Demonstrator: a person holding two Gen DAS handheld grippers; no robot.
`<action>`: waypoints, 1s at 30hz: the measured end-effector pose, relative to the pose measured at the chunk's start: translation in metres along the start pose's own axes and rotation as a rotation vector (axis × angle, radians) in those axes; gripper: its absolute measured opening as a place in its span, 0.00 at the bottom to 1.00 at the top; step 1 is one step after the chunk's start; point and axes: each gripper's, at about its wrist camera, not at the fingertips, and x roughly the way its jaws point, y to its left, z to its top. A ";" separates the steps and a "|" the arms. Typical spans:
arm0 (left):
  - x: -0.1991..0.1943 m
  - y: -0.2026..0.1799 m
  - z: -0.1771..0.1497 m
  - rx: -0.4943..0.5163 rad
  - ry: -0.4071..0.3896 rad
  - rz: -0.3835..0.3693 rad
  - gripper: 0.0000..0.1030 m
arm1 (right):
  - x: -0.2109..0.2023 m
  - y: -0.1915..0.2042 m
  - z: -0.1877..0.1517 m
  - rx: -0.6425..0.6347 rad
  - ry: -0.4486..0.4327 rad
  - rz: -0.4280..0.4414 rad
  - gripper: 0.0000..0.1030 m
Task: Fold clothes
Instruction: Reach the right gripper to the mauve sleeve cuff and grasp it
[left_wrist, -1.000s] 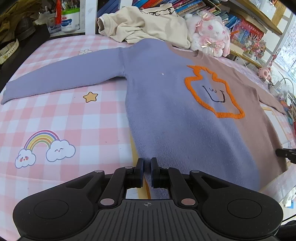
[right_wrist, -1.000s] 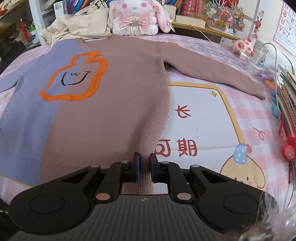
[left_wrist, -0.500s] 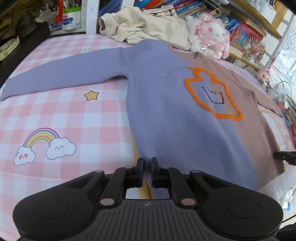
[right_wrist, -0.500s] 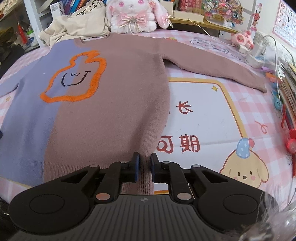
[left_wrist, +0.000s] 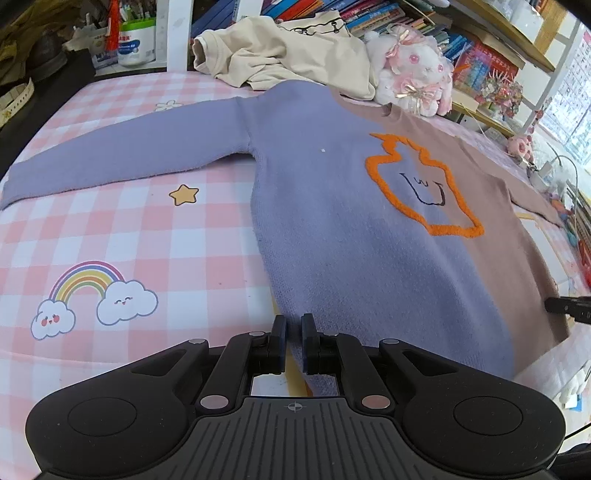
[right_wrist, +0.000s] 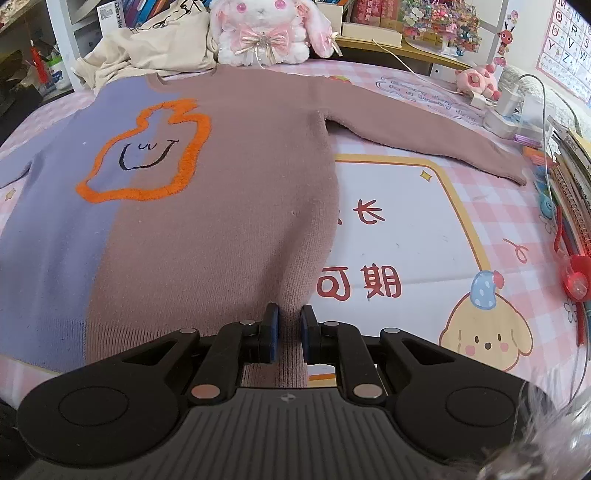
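Observation:
A sweater, half lilac (left_wrist: 332, 206) and half brown (right_wrist: 236, 206), lies flat and face up on the pink checked bed cover, sleeves spread out. An orange outlined shape (right_wrist: 147, 158) is on its chest. My left gripper (left_wrist: 293, 332) is shut on the lilac corner of the bottom hem. My right gripper (right_wrist: 289, 325) is shut on the brown corner of the bottom hem. The right gripper's tip also shows at the right edge of the left wrist view (left_wrist: 565, 306).
A cream garment (left_wrist: 288, 55) is heaped at the head of the bed beside a pink and white plush rabbit (right_wrist: 264, 31). Cables, chargers and books (right_wrist: 535, 122) line the right side. Shelves with books stand behind. A white printed mat (right_wrist: 399, 229) lies right of the sweater.
Both grippers keep their hold on the hem corners and have drawn back a little, pulling the sweater slightly toward the near edge.

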 end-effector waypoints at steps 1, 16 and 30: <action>0.000 0.001 0.000 -0.002 -0.002 0.001 0.09 | 0.000 0.000 0.000 0.004 0.001 -0.003 0.12; -0.029 -0.033 0.000 0.096 -0.215 -0.012 0.67 | -0.041 0.019 0.001 0.150 -0.104 -0.047 0.52; -0.008 -0.071 0.007 0.099 -0.145 0.049 0.80 | -0.023 -0.039 0.008 0.197 -0.065 -0.028 0.57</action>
